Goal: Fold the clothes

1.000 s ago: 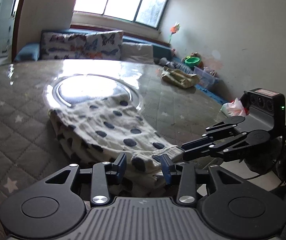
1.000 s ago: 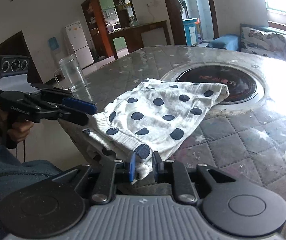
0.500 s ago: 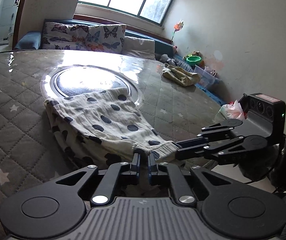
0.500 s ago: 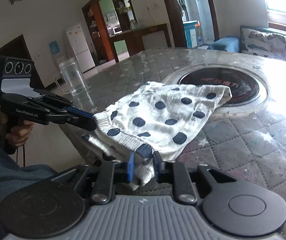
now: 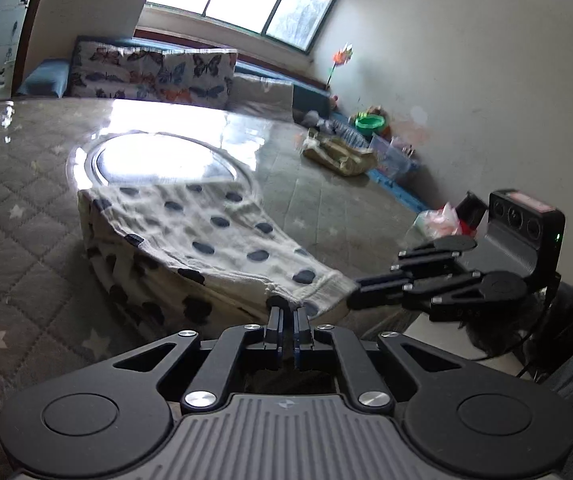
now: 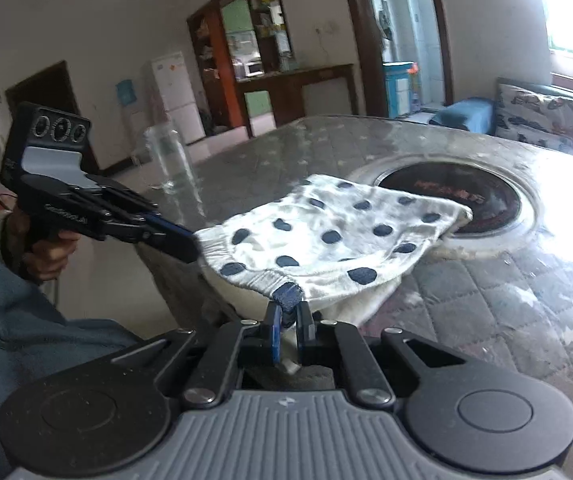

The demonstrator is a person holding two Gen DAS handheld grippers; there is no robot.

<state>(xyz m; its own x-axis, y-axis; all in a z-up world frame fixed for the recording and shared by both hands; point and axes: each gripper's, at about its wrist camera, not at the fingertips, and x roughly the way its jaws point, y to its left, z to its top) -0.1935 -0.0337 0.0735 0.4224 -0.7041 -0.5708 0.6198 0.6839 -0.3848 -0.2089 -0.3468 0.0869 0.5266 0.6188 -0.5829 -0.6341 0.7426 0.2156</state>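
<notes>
The polka-dot garment (image 5: 222,236) is soft woven cloth, cream with dark spots, slightly crinkled, its gathered hem ribbed and elastic-looking. Under it the bench (image 5: 18,216) wears a quilted grey cover with stitched diamonds and pale stars, sealed beneath a glossy clear sheet that throws back the window light. The round inset (image 6: 454,200) in the middle gleams like dark glass. Each hand-held gripper (image 5: 286,320) (image 6: 288,320) is matt black plastic with shiny metal rivets and a ribbed grey body. The jug (image 6: 168,160) looks clear and glassy.
</notes>
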